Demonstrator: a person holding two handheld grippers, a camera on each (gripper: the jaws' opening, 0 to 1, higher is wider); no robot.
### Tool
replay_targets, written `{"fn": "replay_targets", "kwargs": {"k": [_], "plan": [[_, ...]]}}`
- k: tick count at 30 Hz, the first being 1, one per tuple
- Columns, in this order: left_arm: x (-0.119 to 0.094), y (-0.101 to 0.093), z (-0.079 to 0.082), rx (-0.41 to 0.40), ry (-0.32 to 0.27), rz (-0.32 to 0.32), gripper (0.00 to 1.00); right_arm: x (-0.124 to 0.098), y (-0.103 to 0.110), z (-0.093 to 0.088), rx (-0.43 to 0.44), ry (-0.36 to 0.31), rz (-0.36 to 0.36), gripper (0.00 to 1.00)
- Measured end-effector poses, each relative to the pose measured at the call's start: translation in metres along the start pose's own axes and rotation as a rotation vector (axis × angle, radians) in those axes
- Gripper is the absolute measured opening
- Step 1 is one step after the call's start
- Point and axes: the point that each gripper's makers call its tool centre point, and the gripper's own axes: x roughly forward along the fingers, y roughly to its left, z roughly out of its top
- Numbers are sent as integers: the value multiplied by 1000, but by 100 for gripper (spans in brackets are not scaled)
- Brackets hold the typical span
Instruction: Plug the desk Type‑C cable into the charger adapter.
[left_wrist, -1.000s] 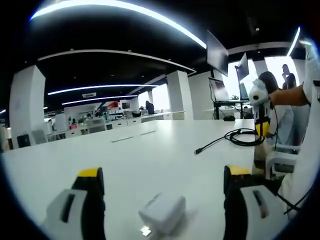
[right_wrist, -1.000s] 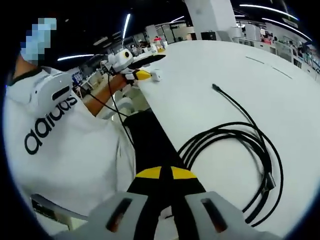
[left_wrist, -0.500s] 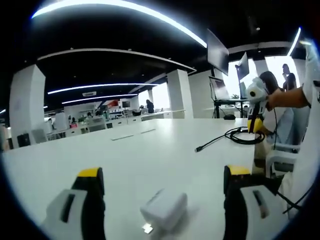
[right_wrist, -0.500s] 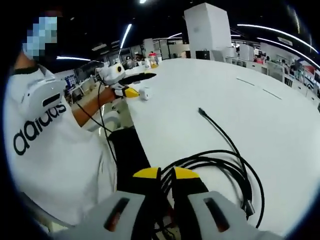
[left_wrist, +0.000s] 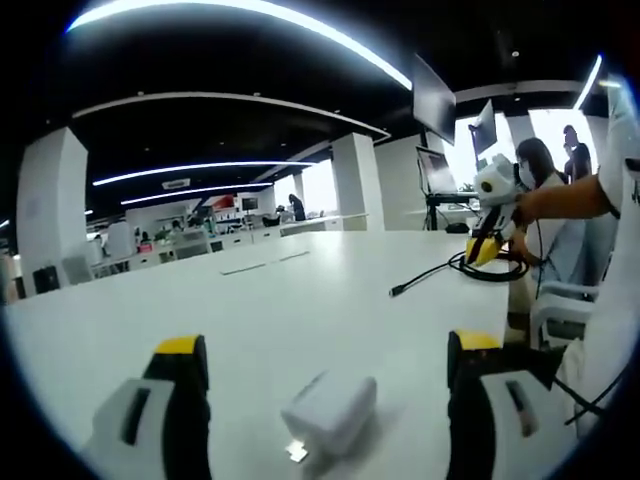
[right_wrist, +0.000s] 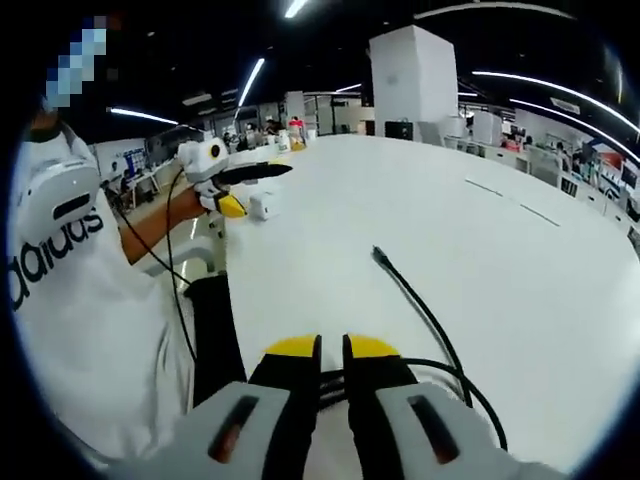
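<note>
The adapter (left_wrist: 330, 413) lies on the white desk (left_wrist: 300, 300) between the two jaws of the left tool (left_wrist: 325, 395), which stand wide apart and hold nothing; the adapter sits a little nearer the left jaw and I cannot tell if it touches either of them. It is a small white block with rounded corners, turned at a slant, and a small metal part shows at its near lower end; I judge this is the plug side, but it is too small to be sure, and the Type-C socket does not show. The cable (right_wrist: 420, 310) is black and thin. Its free end (right_wrist: 378, 253) lies on the desk and points toward the far side, roughly in the direction of the left tool (right_wrist: 232, 180), with bare desk between the two, so they are well apart. The rest of the cable runs back in a long line and curls into loops just in front of the right tool (right_wrist: 331, 350). This tool is almost closed, with only a narrow slit between the yellow tips, and I see nothing gripped in it; the loops pass close under the tips. In the left gripper view the right tool (left_wrist: 483, 245) hangs over the coil (left_wrist: 487, 268). So the right tool is nearer to the cable and the left one to the adapter.
</note>
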Motion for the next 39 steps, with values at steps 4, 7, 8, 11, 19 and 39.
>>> {"fn": "replay_targets", "kwargs": {"k": [4,7,8,11,19,39], "plan": [[0,0,-3,-1,11,-2,100,11,-7,6,-34,4,-16,8],[0,0,-4,-3,11,-3,100,19,-16,13,-92,10,-49,9],[0,0,-4,-3,12,-4,100,20,-18,15,-98,9,-54,8],[1,0,-6,-3,19,-7,100,30,-28,25,-124,17,-63,8],[-1,2,-8,12,36,-4,100,51,-46,37,-165,60,-39,8],[-3,6,-11,8,43,-3,100,76,-69,41,-230,166,-17,8]]}}
